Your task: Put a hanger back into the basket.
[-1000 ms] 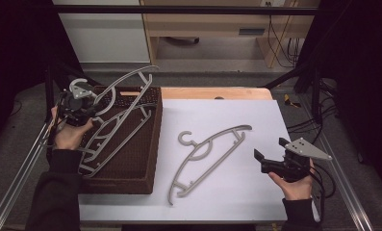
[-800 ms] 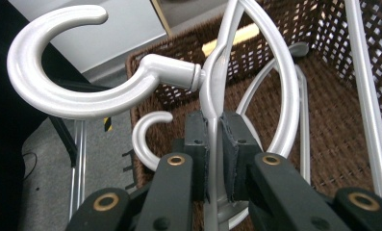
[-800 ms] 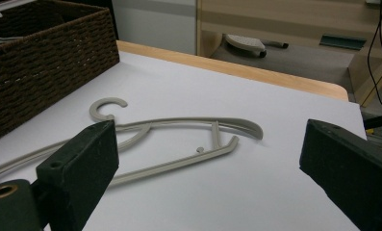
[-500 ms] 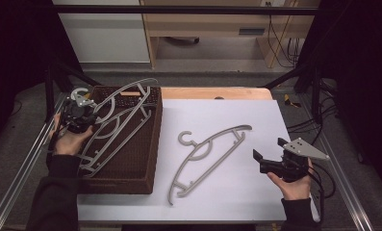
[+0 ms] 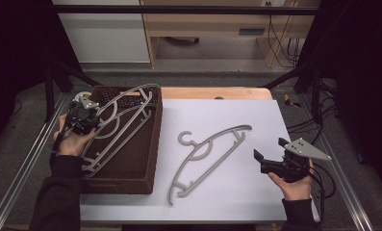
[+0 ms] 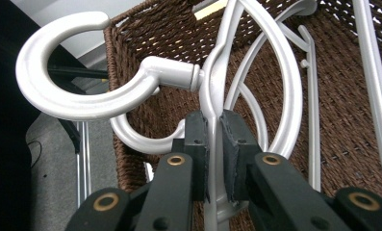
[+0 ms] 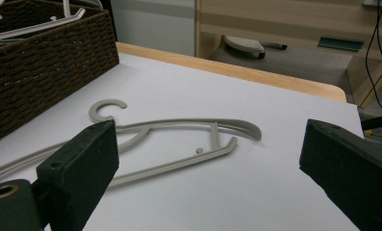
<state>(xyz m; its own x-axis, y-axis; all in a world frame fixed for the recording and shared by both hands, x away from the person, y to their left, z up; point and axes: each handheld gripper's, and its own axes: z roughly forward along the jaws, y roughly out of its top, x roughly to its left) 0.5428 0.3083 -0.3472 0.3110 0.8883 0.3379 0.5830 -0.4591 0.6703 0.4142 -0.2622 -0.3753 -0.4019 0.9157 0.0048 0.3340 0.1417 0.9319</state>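
Left hand-held gripper: we are seeing the left hand-held gripper (image 5: 85,118) pinching the neck of a grey hanger (image 6: 217,91), its pads pressed on the thin stem just below the hook (image 6: 68,86).

Held hanger: it is resting aslant across the wicker basket (image 5: 140,159), hook end at the basket's left rim by the person's left hand (image 5: 72,139), far end reaching toward the back right corner.

Second basket hanger: another grey hanger (image 5: 114,137) is lying right under the held one, the two overlapping so closely that we cannot tell where they touch.

Right hand-held gripper: we are seeing the right hand-held gripper (image 7: 208,168) hovering with its jaws spread wide and nothing between them, low over the white sheet (image 5: 256,120) near the right edge of the worktop (image 5: 212,92).

Loose hanger: a third hanger (image 5: 205,156) is lying flat on the sheet between basket and right hand-held gripper, hook toward the back, just ahead of the open jaws but apart from them.

Open room: bare sheet is stretching behind and to the right of the loose hanger; the basket's right wall is standing close to that hanger's near end.

Edges: metal rails (image 5: 20,163) are running along both sides of the worktop, the left one close beside the left forearm.
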